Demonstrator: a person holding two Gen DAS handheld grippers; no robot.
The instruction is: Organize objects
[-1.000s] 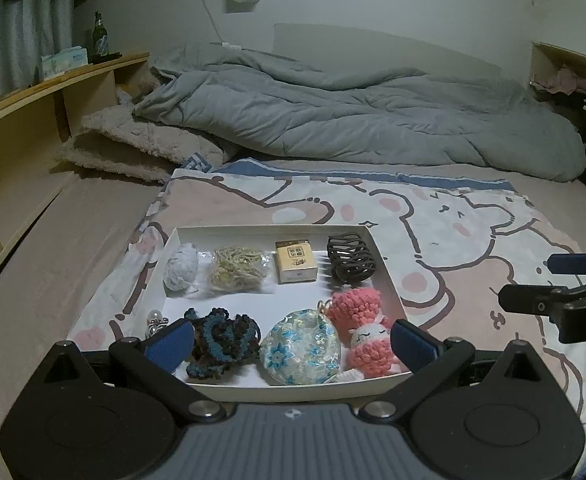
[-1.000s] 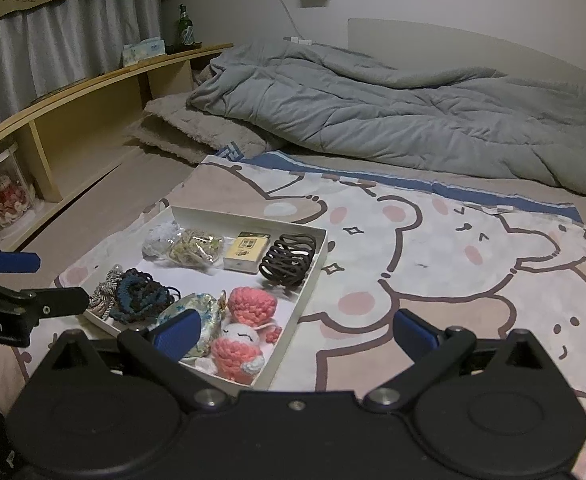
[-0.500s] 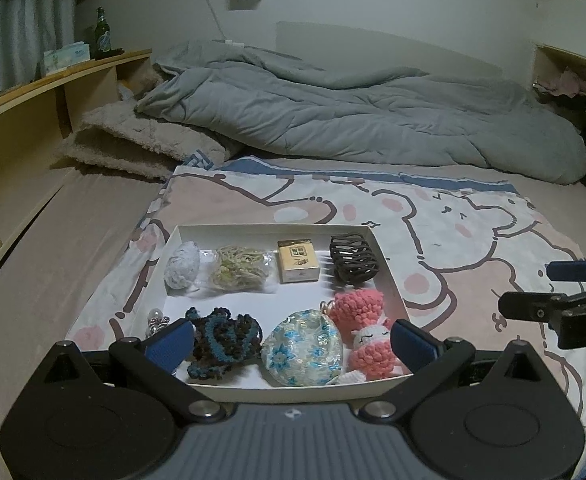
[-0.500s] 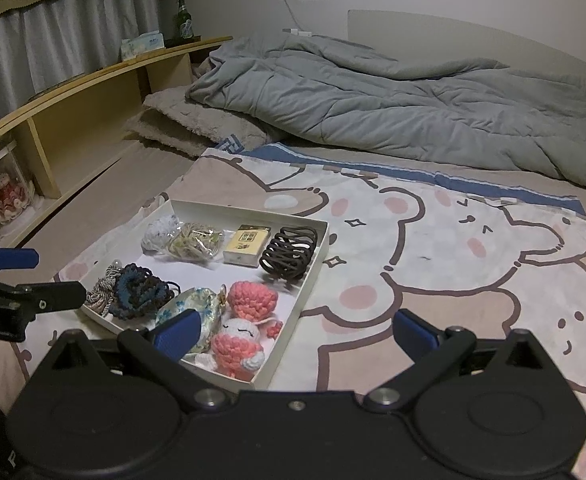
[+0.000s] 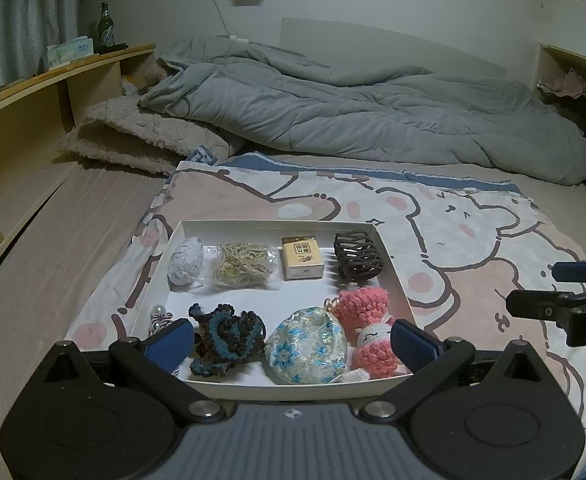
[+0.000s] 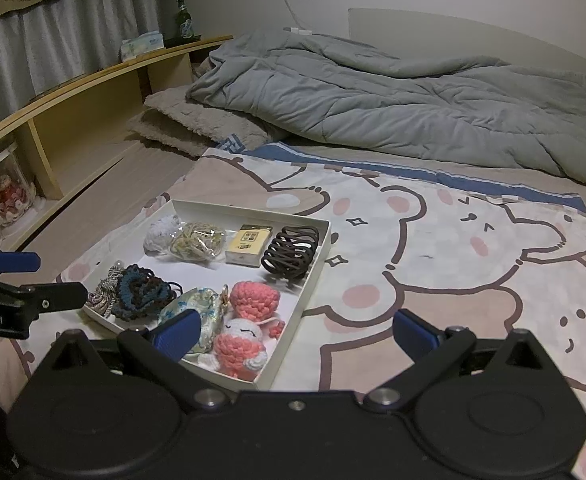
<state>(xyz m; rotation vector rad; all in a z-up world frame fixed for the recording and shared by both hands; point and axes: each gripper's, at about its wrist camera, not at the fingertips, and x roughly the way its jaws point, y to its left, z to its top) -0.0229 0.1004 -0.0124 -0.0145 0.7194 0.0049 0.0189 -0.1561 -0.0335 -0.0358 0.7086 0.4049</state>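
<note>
a: where's the tray from where you stand?

b: it lies flat on the bear-print sheet on the bed, straight ahead of your left gripper. your left fingers are spread wide and hold nothing, framing the tray's near edge.

a: and your right gripper?

b: released too, fingers wide apart. its left tip sits over the tray's near corner, its right tip over bare sheet; the tray lies to the left in that view.

a: what's in the tray?

b: back row, left to right: a white mesh ball, a bag of beige bands, a small yellow box, a dark brown hair claw. front row: a silvery braided piece at the left end, partly hidden by your left finger, a blue-and-brown crochet scrunchie, a floral pouch, a pink crochet doll against the right wall.

a: behind it?

b: a rumpled grey duvet across the head of the bed, well apart from the tray.
</note>
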